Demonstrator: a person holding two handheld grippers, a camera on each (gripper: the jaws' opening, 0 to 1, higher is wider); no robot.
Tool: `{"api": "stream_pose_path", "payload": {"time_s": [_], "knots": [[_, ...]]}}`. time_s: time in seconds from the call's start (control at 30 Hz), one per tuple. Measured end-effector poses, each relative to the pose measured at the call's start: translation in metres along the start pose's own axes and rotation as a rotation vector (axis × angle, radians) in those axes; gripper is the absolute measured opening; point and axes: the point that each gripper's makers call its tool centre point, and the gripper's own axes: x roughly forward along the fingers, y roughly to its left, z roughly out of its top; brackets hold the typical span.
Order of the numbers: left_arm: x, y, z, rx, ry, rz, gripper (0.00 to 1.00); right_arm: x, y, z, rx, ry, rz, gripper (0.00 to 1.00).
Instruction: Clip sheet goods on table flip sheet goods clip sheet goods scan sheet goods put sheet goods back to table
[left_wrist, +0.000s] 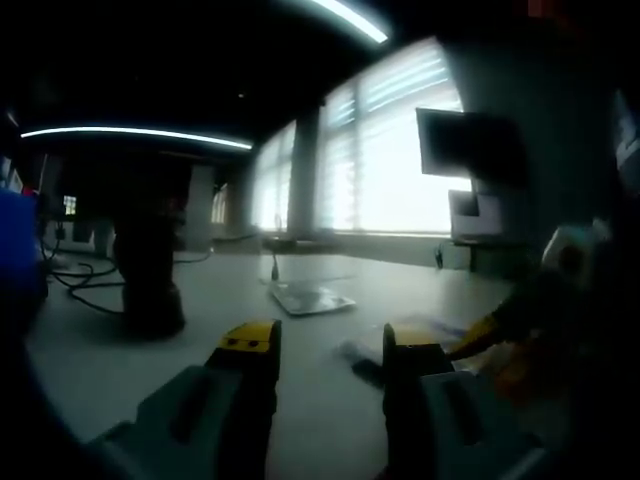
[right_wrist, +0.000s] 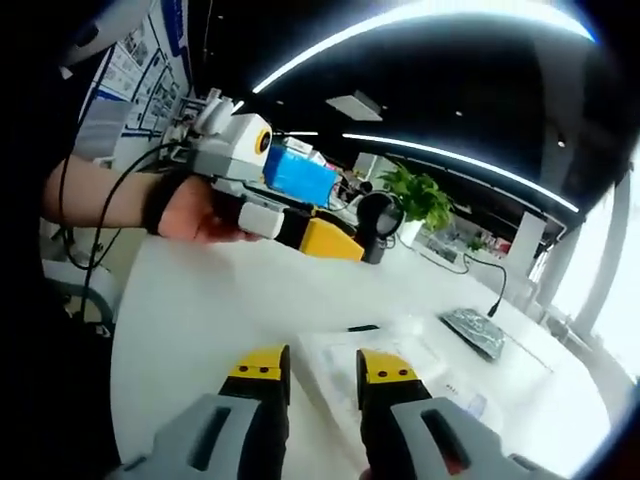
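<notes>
White tabletop (right_wrist: 200, 300) runs through both views of an open office with bright blinds and ceiling light strips.

At the far left of the left gripper view a black cable (left_wrist: 85, 285) trails toward a dark cylindrical stand (left_wrist: 148, 270) in the left middle — parked clear of the work area, it seems. At bottom centre the left gripper (left_wrist: 328, 350) has its yellow-tipped jaws spread with bare table between them, gripping nothing; it hovers low, probably waiting its turn. Beyond it, at centre, a flat grey tray-like slab (left_wrist: 312, 298) lies on the table. To the right, just past the right jaw, a pale clear-wrapped sheet pack (left_wrist: 420, 335) lies flat, with the other gripper's yellow part reaching in at the right edge.

In the right gripper view, the upper left shows a hand (right_wrist: 195, 215) gripping the other tool, held raised above the table, out of the way. At bottom centre the right gripper (right_wrist: 322, 368) points its parted jaws at the near edge of the sheet pack (right_wrist: 390, 365), which lies flat on the table ahead — lined up, I judge, for the first clip, not yet closed on it. A green potted plant (right_wrist: 420, 200) stands upper right of centre.
</notes>
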Motion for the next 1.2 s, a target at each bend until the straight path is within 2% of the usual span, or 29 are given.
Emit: {"api": "stream_pose_path", "payload": {"time_s": [0.27,0.6,0.83,1.03,1.2], "knots": [[0.000,0.000,0.000,0.001,-0.001,0.001,0.34,0.000,-0.005,0.003,0.011,-0.004,-0.036,0.19],[0.000,0.000,0.000,0.003,0.000,0.000,0.34,0.010,-0.003,-0.001,0.020,0.013,-0.072,0.16],[0.000,0.000,0.001,0.003,0.000,0.000,0.34,0.019,-0.007,0.000,-0.014,0.020,-0.093,0.15],[-0.001,0.000,0.001,0.001,-0.003,0.001,0.34,0.025,-0.008,-0.005,0.046,0.044,-0.091,0.02],[-0.001,0.000,0.002,0.000,-0.005,-0.001,0.34,0.024,-0.010,-0.009,0.094,0.052,-0.098,0.00]]}}
